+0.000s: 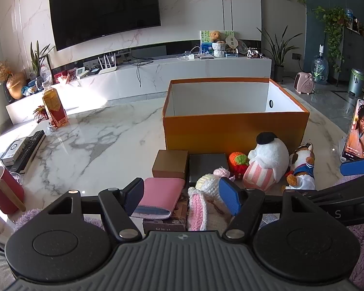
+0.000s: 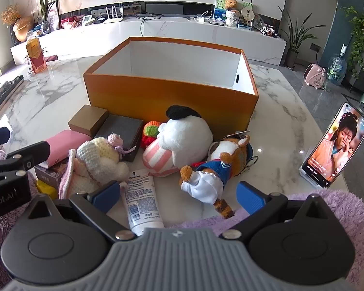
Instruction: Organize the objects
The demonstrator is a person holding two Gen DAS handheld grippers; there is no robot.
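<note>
Orange box sits open-topped on the marble table, white inside; nothing visible within from either wrist view. Against its near wall, a row of loose things: gold box at the left, dark grey box touching it, crocheted strawberry, white plush with black cap, and a cat plush in blue sailor top lying on its side. Nearer the table edge: pink pouch resting on a brown carton, a knitted cream-and-pink doll just beside it, and a lotion tube flat on the marble, cap toward the camera.

Left gripper hovers low over the pouch and knitted doll, fingers spread wide, gripping nothing. Right gripper hangs over the tube and the cat plush, fingers likewise wide apart, empty.

Outward: phone propped on a stand at the right, screen lit; tea bottle far left; remote near it; red cup at the left edge
</note>
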